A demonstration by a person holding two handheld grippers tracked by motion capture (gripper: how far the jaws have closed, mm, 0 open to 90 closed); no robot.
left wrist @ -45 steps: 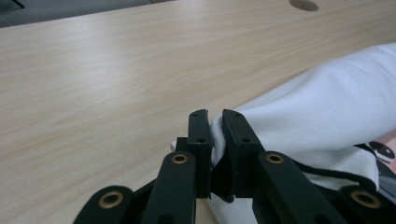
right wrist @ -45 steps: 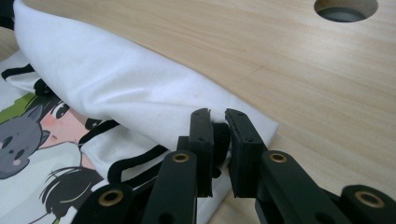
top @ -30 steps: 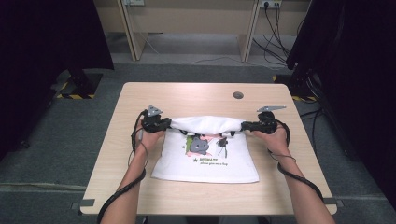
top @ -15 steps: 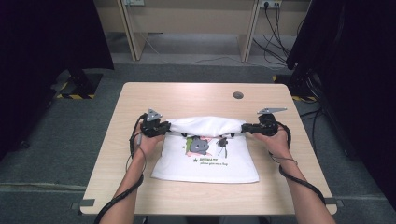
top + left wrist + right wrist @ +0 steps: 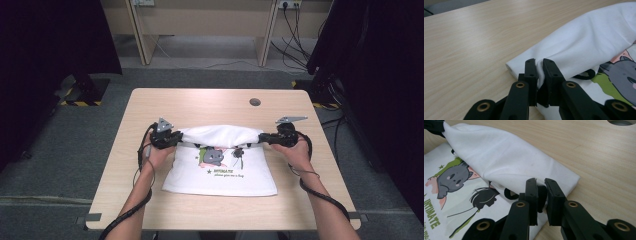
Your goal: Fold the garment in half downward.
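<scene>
While bare table (image 5: 200,102) surrounds it (grommet hole (image 5: 255,102)), shirt (image 5: 220,172) lies unobstructed.

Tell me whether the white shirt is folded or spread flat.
Partly folded: the white shirt has its far edge turned over toward the person, held by the left claw and right claw, printed part still flat.

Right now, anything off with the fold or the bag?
Nothing stands out. Left gripper and right gripper each pinch a corner of the white tote bag, its far part folded over evenly. The printed side lies flat on the table. No tear or spill shows.
</scene>
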